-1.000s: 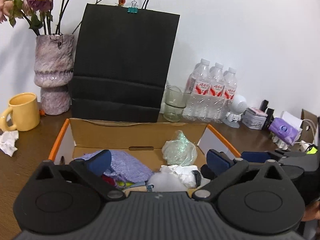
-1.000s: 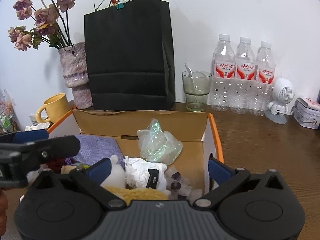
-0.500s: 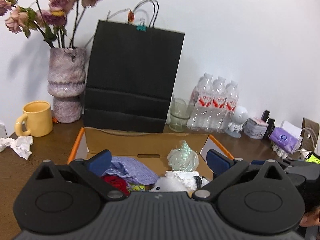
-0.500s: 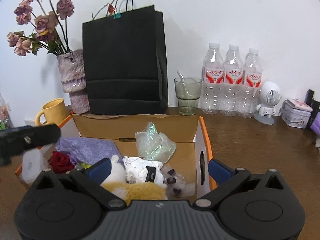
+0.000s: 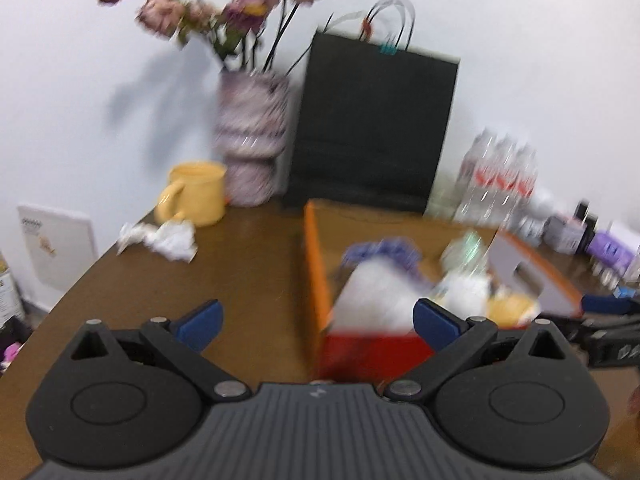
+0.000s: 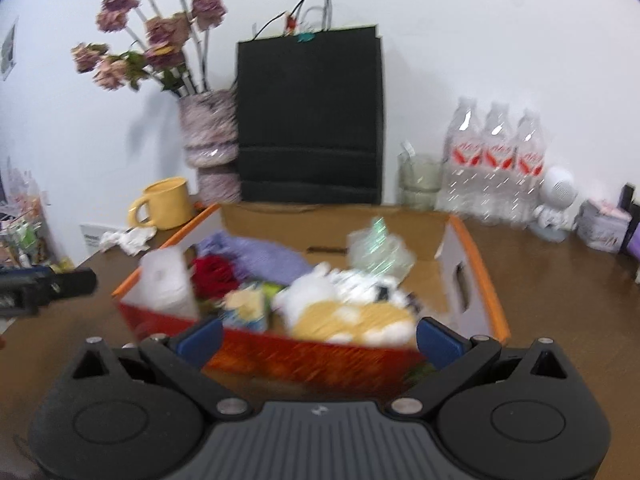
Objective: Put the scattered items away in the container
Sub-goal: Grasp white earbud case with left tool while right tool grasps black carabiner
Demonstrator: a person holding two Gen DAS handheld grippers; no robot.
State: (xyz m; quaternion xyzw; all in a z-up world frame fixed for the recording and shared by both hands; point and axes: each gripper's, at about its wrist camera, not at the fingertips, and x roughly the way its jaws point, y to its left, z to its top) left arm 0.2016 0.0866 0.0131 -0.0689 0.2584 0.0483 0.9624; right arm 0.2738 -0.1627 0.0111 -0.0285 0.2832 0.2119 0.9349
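Observation:
An orange-edged cardboard box (image 6: 482,280) stands on the brown table, filled with a purple cloth (image 6: 260,254), a red rose (image 6: 212,276), a white and yellow plush toy (image 6: 352,314), a shiny plastic wrap (image 6: 380,250) and a white container (image 6: 166,280). The box also shows in the left wrist view (image 5: 316,264). Crumpled white tissue (image 5: 164,238) lies on the table left of the box, also seen in the right wrist view (image 6: 128,238). My left gripper (image 5: 316,322) is open and empty, over the box's left front corner. My right gripper (image 6: 318,338) is open and empty, in front of the box.
Behind the box stand a black paper bag (image 6: 310,120), a vase of dried roses (image 6: 210,144), a yellow mug (image 5: 196,194), a glass cup (image 6: 418,178), three water bottles (image 6: 494,160) and a small white figure (image 6: 558,200). Small boxes (image 5: 608,246) sit at the far right.
Both grippers have pulled back from the box. The left one has swung to the left, so the box's left wall and the tissue are now ahead. Both frames are motion-blurred.

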